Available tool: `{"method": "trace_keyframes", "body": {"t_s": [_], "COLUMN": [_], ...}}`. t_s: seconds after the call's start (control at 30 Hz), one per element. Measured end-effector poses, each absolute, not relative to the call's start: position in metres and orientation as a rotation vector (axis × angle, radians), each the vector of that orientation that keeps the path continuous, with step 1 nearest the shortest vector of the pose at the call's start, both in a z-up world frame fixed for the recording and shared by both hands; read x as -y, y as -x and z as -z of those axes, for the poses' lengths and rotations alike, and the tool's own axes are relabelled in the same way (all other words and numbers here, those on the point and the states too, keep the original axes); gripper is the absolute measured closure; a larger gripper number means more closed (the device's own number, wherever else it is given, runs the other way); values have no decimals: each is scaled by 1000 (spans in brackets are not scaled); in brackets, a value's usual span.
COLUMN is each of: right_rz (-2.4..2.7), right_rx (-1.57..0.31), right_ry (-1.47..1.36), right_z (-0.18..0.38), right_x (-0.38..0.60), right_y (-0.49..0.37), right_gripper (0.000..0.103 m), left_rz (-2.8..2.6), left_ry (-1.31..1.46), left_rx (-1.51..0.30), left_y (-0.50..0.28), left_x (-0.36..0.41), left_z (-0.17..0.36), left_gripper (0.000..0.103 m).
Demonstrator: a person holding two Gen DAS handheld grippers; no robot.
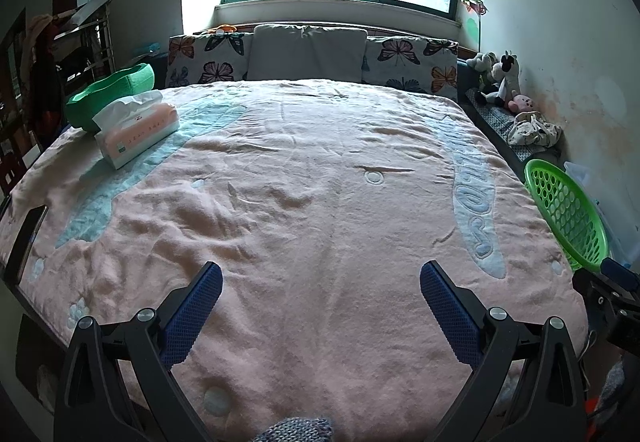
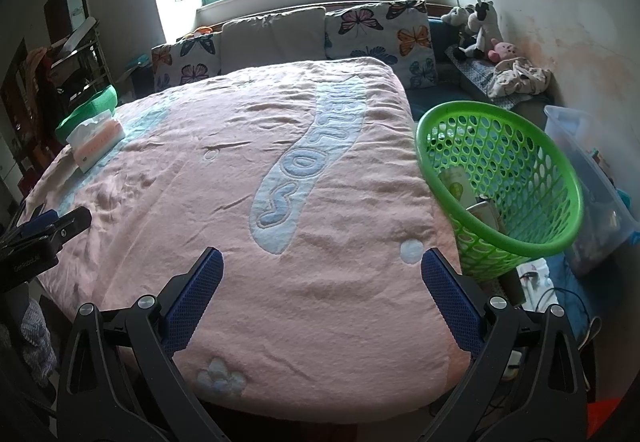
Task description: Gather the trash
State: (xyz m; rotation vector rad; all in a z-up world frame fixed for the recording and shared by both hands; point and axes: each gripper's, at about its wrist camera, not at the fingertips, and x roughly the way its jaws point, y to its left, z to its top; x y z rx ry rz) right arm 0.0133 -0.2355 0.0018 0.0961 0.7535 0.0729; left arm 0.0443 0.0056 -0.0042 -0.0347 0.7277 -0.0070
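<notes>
My left gripper [image 1: 321, 274] is open and empty above the near edge of the pink bed blanket [image 1: 312, 182]. My right gripper [image 2: 322, 262] is open and empty above the blanket's near right part [image 2: 224, 170]. A green mesh basket [image 2: 520, 178] stands beside the bed on the right, with a carton [image 2: 460, 186] and other trash inside; it also shows in the left wrist view [image 1: 568, 218]. The left gripper shows at the left edge of the right wrist view [image 2: 44, 230]; the right gripper shows at the right edge of the left wrist view [image 1: 608, 290].
A tissue box [image 1: 136, 130] and a green bowl-shaped tub [image 1: 108, 94] sit at the bed's far left. A dark phone [image 1: 26, 238] lies at the left edge. Pillows [image 1: 308, 54] line the headboard. Plush toys [image 1: 504, 82] and a clear bin [image 2: 588, 182] stand along the right wall.
</notes>
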Motion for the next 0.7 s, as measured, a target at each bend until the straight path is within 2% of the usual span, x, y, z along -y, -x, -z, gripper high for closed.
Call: {"method": "trace_keyframes", "body": {"t_s": [0.7], "right_rz": [-80], "right_rx": [-755], "right_ry": [-96], "right_z": [-3], "right_x": [233], "right_y": [-13], "right_gripper": [5], "left_rz": [1], "left_ry": [35], "left_rx": [-731], "left_y": [-42], "left_x": [-5], "left_z": [4], "left_gripper": [7]}}
